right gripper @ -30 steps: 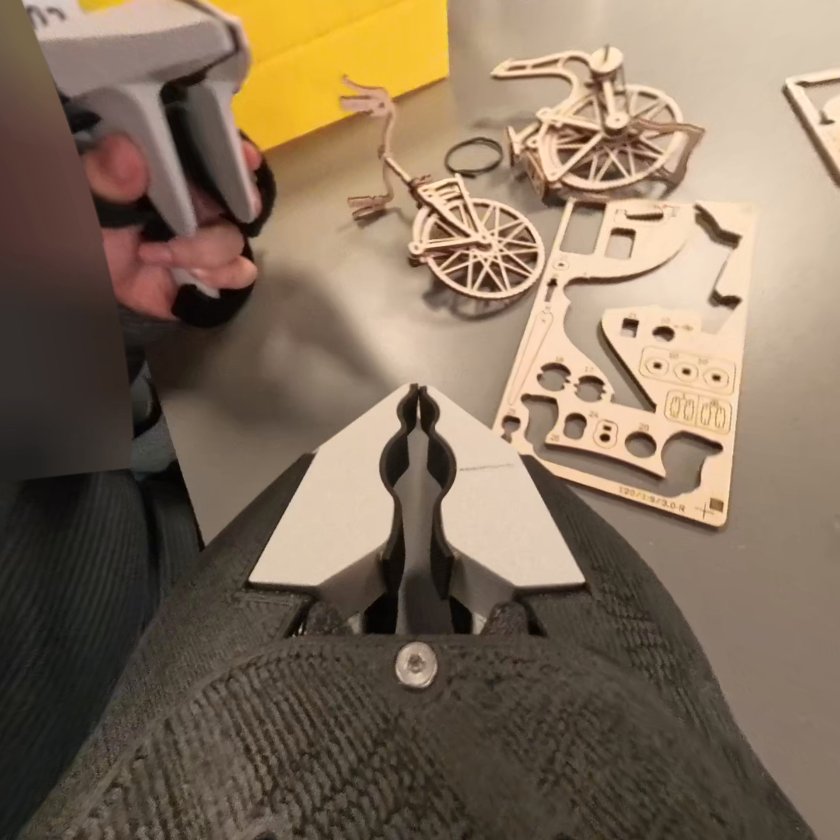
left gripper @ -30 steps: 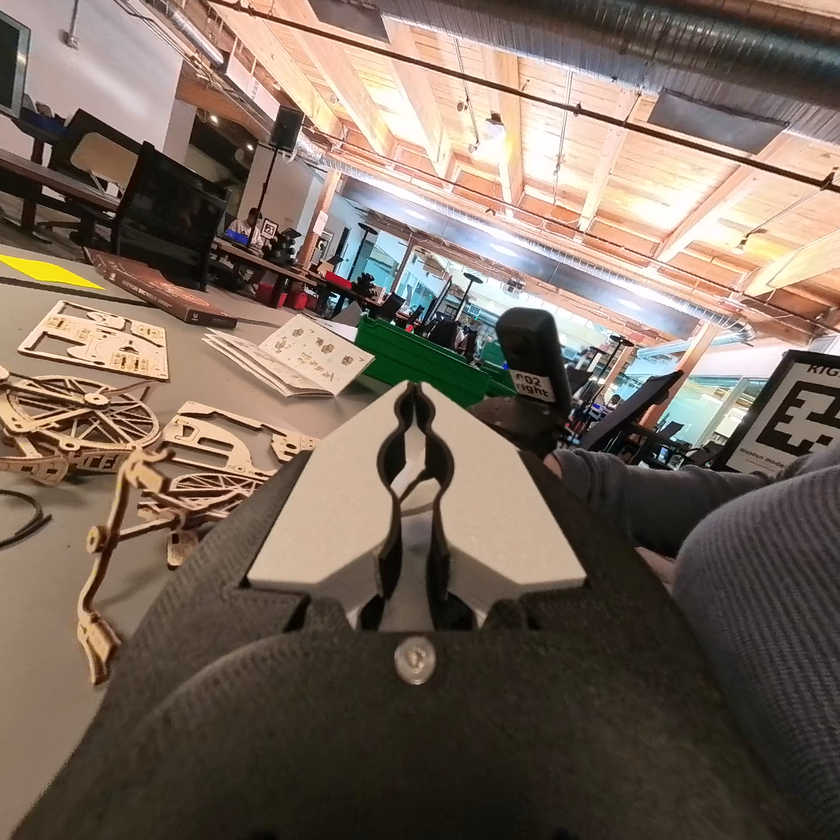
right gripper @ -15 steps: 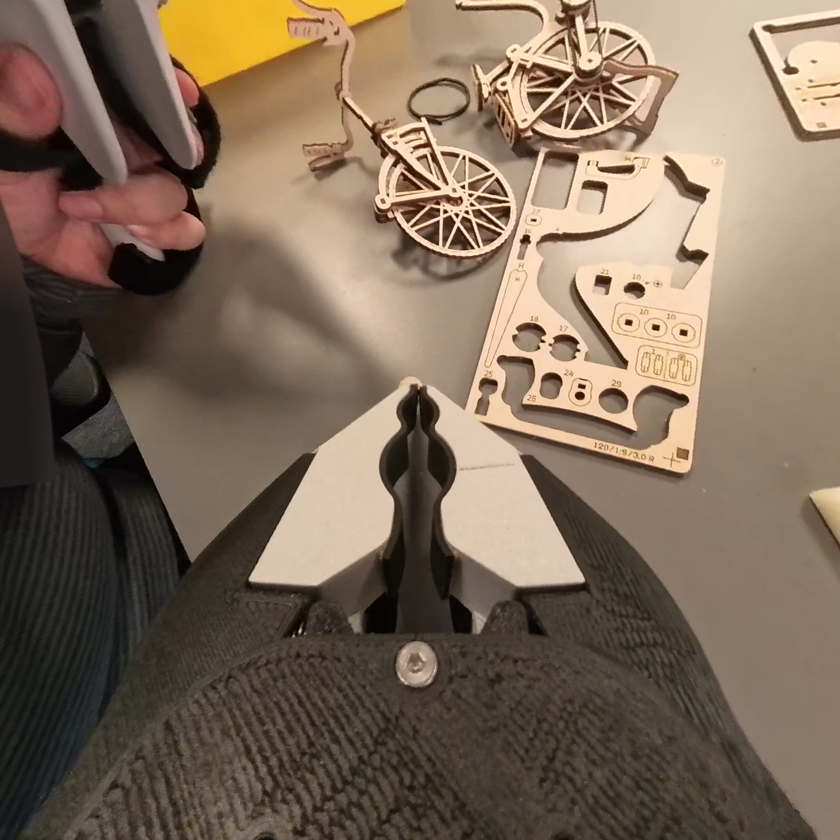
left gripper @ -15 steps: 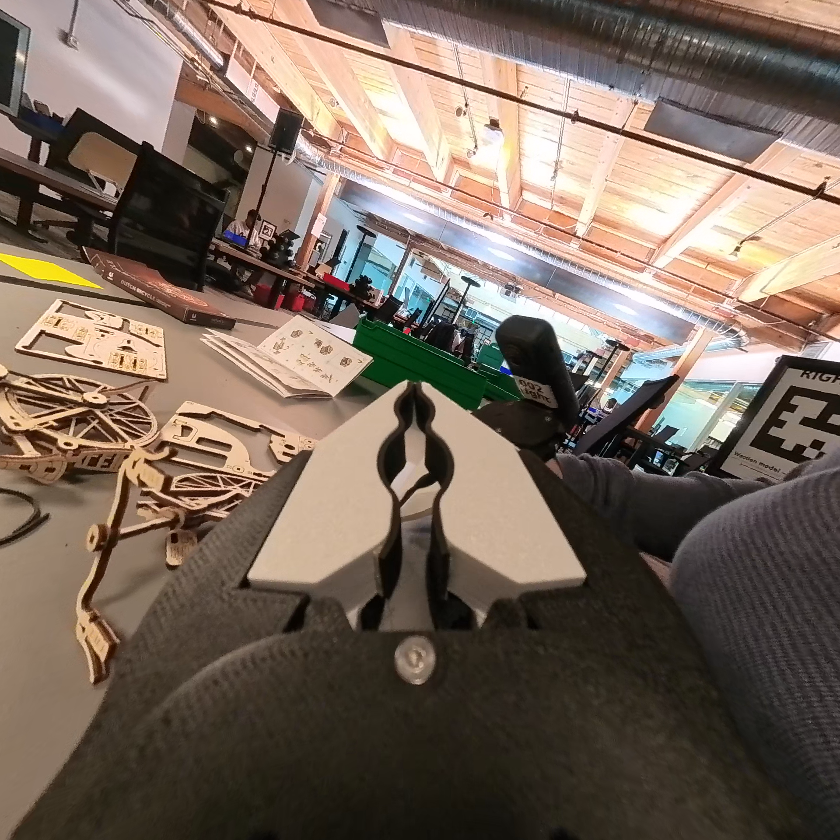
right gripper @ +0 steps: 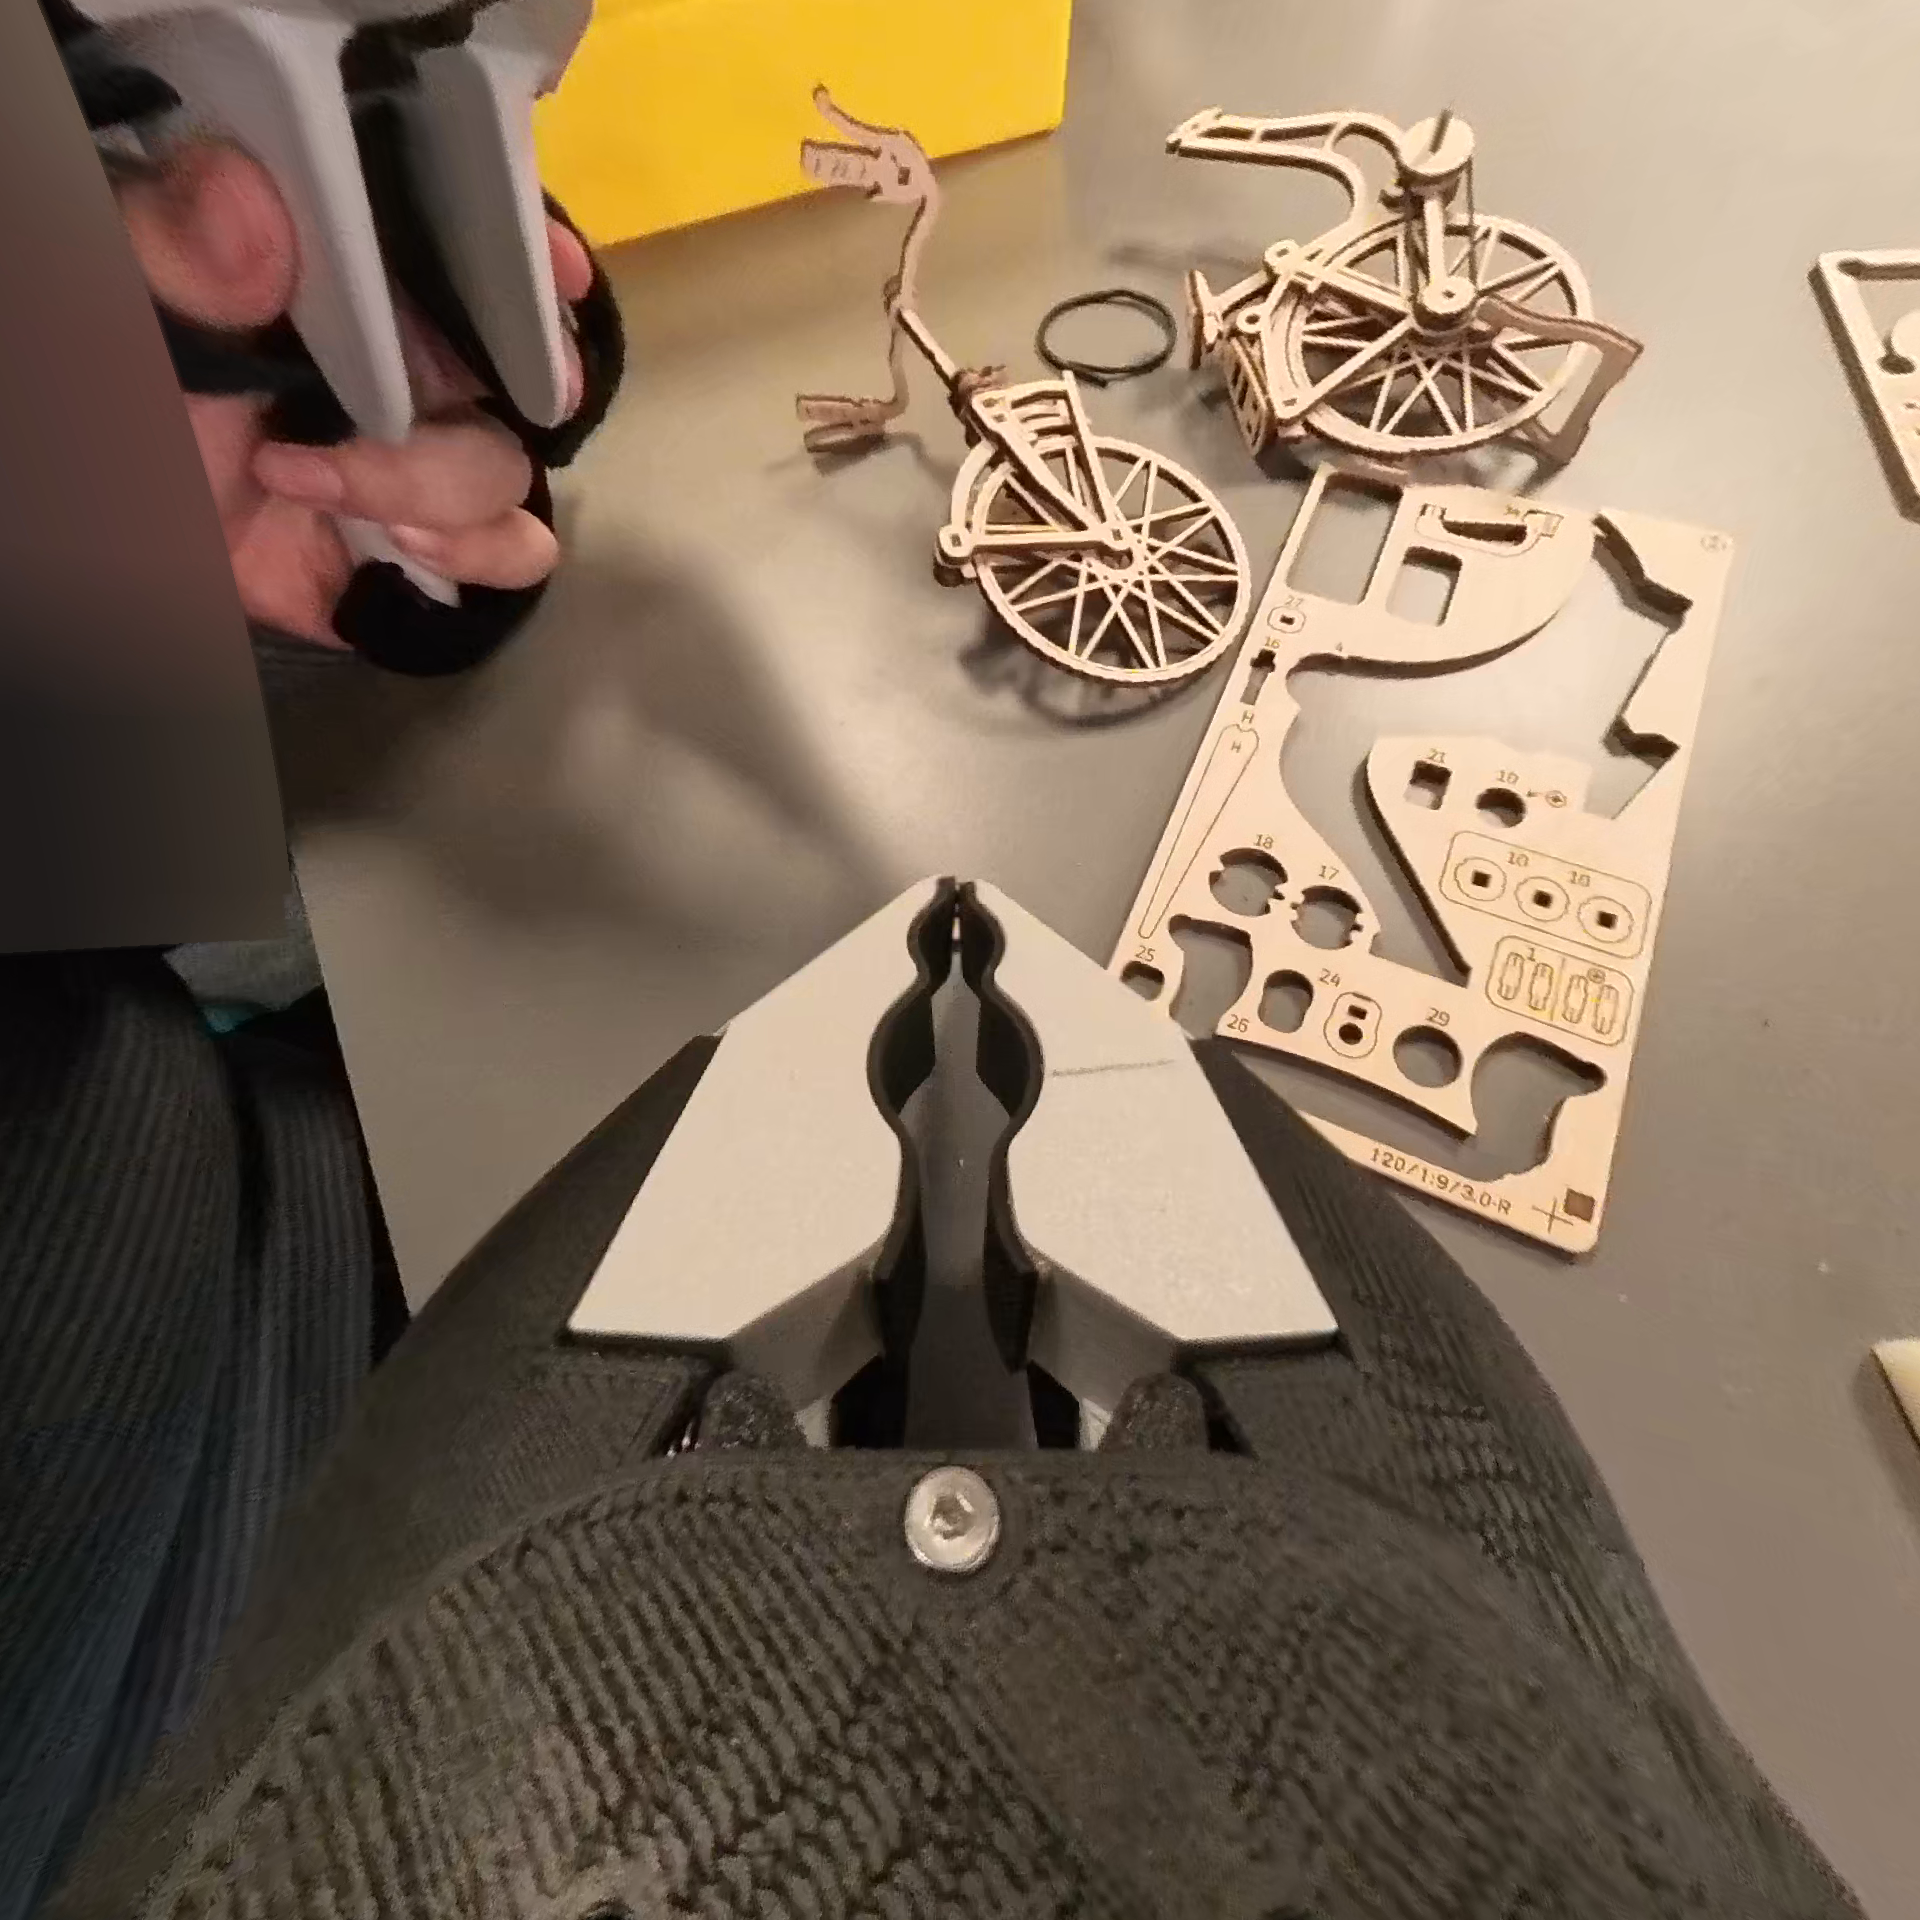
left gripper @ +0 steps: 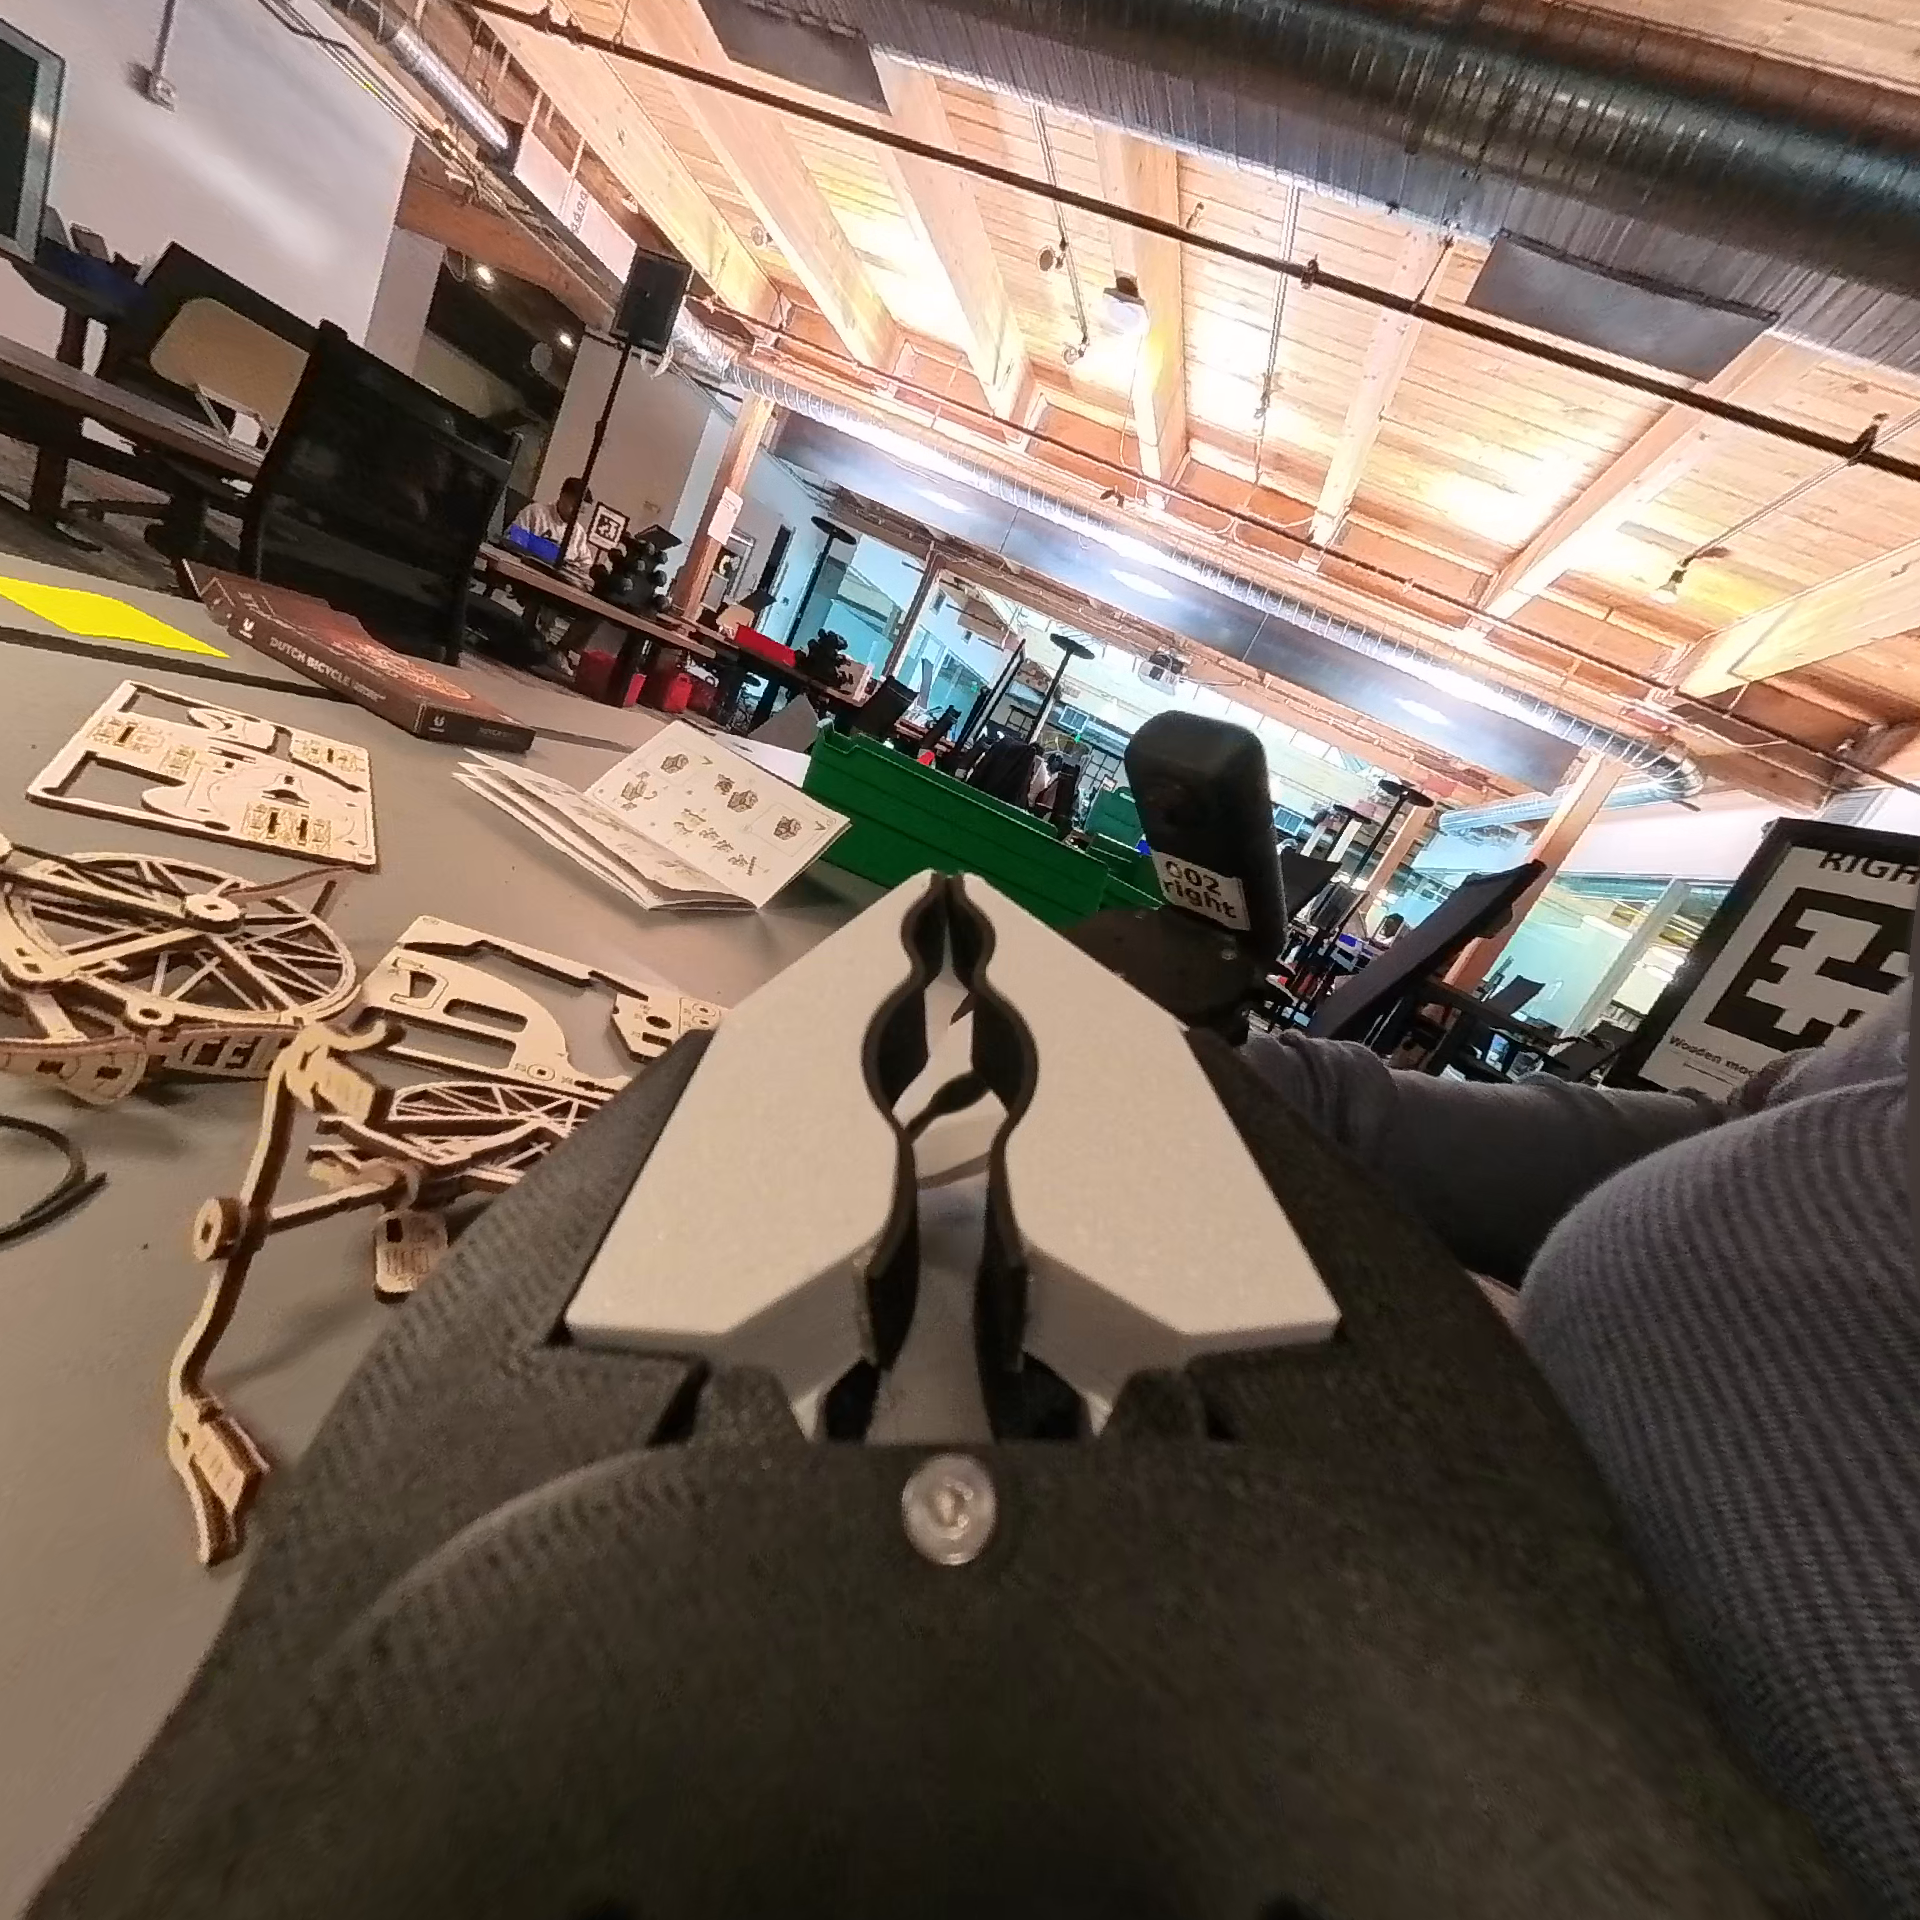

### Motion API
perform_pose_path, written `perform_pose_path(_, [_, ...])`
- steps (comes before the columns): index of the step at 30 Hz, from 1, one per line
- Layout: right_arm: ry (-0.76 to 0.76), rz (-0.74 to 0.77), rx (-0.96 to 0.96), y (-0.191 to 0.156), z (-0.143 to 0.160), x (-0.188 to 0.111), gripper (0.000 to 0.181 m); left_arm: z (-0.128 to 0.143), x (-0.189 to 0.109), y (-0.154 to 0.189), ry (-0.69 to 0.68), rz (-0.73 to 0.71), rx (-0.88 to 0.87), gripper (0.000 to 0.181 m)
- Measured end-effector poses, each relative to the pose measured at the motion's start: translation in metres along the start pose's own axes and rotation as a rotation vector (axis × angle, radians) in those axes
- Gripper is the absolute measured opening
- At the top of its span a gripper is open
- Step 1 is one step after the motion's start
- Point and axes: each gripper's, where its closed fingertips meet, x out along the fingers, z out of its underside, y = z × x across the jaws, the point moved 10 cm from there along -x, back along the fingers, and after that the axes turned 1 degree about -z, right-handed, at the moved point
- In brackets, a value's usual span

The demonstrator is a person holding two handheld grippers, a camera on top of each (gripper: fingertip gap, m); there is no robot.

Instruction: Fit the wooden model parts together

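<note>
While both claws are hovering off the grey worktop (right gripper: 727, 790) with nothing in their grip, the wooden model parts are lying untouched: the right claw (right gripper: 954, 891) is pressed closed at its tips and empty, aiming toward 12 o'clock, where the front-wheel assembly with handlebars (right gripper: 1091, 540) is lying flat, and the rear-wheel assembly (right gripper: 1403, 312) is sitting just past it at 1 o'clock with a black rubber band (right gripper: 1107, 327) between them. The punched-out wooden sheet (right gripper: 1455, 831) is lying close at 2 o'clock. The left claw (left gripper: 951, 894), likewise closed and empty, is tilting up toward the ceiling, so the parts are sitting low at its 9 o'clock. The likely trouble is pinching the thin spokes or the slender handlebar stem, which look apt to snap under a hard squeeze; a flat-lying wheel is also offering little edge to grip, so it may be skidding away, or snagging the sheet beside it.
</note>
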Motion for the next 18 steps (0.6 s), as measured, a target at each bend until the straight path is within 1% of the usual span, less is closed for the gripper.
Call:
perform_pose_path(8, [-0.043, 0.015, -0.040, -0.0025, 0.0004, 0.0045, 0.000, -0.0002, -0.0002, -0.0001, 0.001, 0.001, -0.001, 0.000])
perform_pose_path(18, [-0.044, 0.033, -0.059, -0.0038, 0.0015, 0.0029, 0.000, -0.0003, -0.0004, -0.0005, 0.002, 0.005, -0.008, 0.000])
